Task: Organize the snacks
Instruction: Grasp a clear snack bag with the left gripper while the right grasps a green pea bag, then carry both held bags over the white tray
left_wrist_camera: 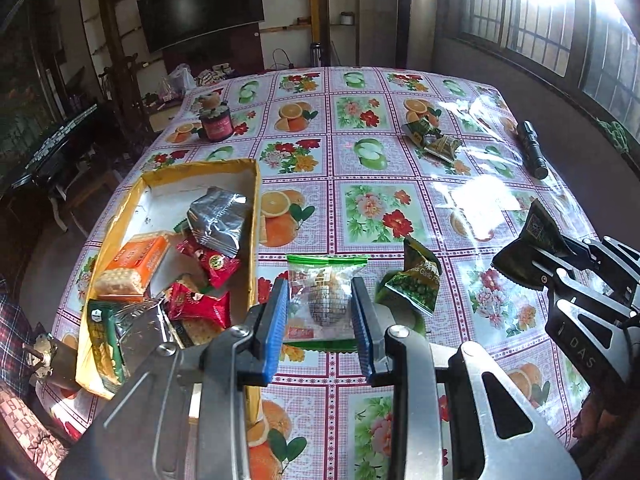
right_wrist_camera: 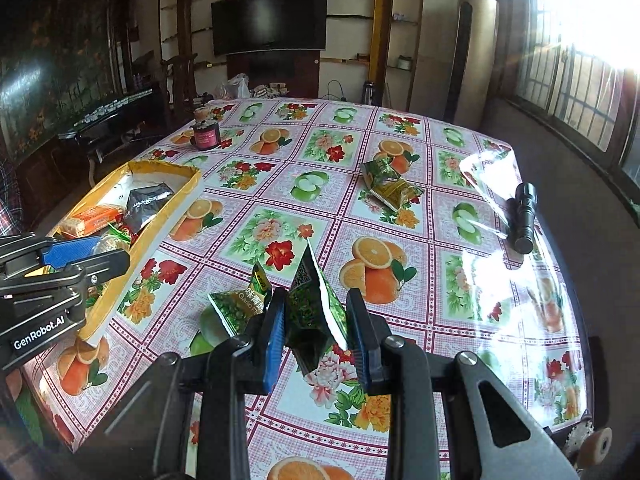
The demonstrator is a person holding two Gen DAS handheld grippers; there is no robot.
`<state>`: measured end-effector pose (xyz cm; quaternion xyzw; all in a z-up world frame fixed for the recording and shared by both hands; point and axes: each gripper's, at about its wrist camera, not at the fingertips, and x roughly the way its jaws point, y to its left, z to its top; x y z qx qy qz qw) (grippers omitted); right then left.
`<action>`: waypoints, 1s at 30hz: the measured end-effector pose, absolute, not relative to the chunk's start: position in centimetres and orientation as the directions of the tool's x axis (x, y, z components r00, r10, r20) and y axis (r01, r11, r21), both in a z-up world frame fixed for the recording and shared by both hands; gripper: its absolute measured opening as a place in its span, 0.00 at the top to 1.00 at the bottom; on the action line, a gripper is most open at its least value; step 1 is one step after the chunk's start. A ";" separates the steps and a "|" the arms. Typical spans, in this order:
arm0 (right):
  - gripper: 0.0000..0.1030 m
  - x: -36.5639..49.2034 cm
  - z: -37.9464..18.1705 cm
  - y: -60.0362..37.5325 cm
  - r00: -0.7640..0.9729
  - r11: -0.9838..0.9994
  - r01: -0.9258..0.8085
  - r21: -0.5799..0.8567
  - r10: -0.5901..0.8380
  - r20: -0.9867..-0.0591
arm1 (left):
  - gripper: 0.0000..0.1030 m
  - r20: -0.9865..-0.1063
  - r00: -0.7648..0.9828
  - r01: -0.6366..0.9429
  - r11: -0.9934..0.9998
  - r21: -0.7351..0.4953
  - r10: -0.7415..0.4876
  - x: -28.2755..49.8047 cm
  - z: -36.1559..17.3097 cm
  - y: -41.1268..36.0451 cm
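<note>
Your left gripper has its blue-padded fingers drawn in to a narrow gap, pinching a clear snack packet with a green top strip by its two sides; the packet hangs between the pads above the tablecloth. Your right gripper is likewise nearly closed, its pads clamped on a dark green foil snack pouch that stands up on edge between them with its pointed corner upward. Just left of that pouch, a second green garlic-pea pouch lies on the fruit-and-flower tablecloth, close to the right gripper's left finger. The yellow-rimmed cardboard box sits at the table's left edge, just beside your left gripper, already holding a silver packet, an orange biscuit pack, and red packets. Farther across the table lie two more green pouches touching each other, a small jar with a dark red label toward the far left, and a black flashlight near the right edge on a crumpled clear sheet. Both grippers tilt downward toward the table, side by side, the left one near the box's long wall.
</note>
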<state>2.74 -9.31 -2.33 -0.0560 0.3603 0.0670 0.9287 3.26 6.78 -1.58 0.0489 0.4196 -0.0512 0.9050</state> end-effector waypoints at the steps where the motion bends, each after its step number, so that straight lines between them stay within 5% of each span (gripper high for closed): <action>1: 0.72 2.7 -2.2 -9.1 0.735 0.984 -0.164 -0.067 0.077 -0.673 | 0.69 -0.762 0.646 0.127 0.991 0.049 -0.045 3.1 -1.5 7.0; 30: 0.72 2.7 -1.0 -4.8 0.743 0.963 -0.256 -0.085 0.140 -0.654 | 0.69 -0.724 0.686 -0.009 0.996 0.090 0.072 2.4 -0.1 12.1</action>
